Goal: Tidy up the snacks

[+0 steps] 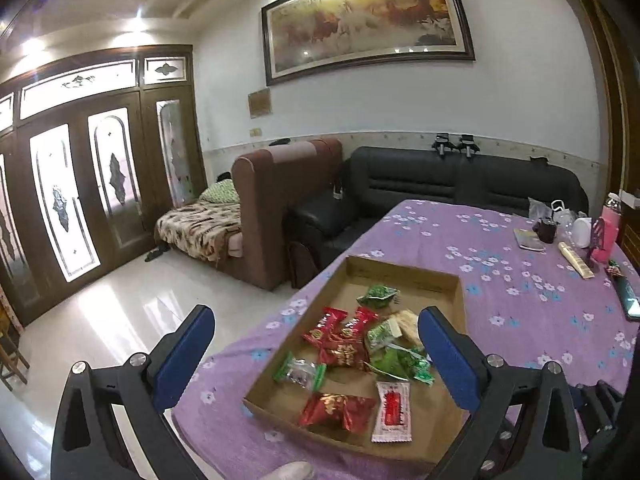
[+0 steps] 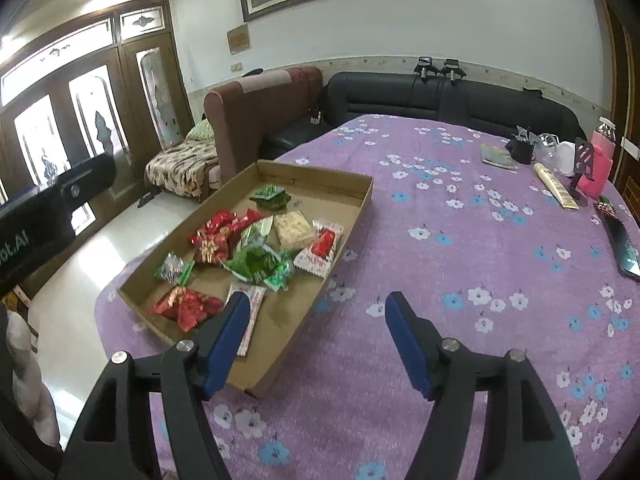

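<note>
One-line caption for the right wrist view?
Open right hand-held gripper above purple tablecloth, beside cardboard tray of snacks.

Both wrist views look down-forward; share the cardboard tray (image 1: 404,276).

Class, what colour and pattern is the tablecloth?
Purple tablecloth with white and blue flowers; clearest in the right wrist view.

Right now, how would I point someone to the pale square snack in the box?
Find the shallow cardboard box at the near-left edge of the purple flowered tablecloth. Among the wrappers heaped in its middle, look toward the box's right wall for the beige square packet. It is the only pale, blocky one; its neighbours are crinkly red or green wrappers.
</note>
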Tool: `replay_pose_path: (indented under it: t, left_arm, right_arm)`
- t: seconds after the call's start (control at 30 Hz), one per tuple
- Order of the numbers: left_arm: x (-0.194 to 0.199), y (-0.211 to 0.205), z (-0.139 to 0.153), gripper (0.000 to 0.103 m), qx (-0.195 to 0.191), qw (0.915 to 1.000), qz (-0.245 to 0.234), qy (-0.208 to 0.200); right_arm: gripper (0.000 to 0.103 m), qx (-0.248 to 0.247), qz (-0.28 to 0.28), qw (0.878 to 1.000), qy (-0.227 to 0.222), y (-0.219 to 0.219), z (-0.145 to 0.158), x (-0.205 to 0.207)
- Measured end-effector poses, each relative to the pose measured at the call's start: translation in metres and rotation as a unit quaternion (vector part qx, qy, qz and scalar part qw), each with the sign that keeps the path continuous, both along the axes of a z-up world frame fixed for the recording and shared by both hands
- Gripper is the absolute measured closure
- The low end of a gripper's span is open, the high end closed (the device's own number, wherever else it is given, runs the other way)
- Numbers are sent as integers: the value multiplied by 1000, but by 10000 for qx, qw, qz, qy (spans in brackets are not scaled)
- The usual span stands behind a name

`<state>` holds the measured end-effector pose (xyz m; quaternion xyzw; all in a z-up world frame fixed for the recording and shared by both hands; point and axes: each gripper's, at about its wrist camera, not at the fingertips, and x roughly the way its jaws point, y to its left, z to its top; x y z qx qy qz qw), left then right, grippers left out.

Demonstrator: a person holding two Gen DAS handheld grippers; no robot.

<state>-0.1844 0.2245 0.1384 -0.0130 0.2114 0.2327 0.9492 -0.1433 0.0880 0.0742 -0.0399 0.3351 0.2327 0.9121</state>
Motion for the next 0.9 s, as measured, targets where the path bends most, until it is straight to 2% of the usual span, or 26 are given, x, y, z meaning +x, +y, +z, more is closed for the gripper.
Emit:
replay_pose_path:
  t: [0.17, 0.4, 0.9]
  left_arm:
    - [2, 1, -4, 0, -296, 9990, -248, 213]
    - [3, 6, -12, 1, -514, 9973, -342, 388]
    - [3, 17, -17, 1, -1006, 9925, -502, 489]
  right_arm:
    - [32, -161, 62, 9998, 18, 7, -5, -6]
    - [30, -333, 169, 9993, -69, 17, -5, -15]
    - [29, -540, 230, 9982, -129, 27, -3, -25]
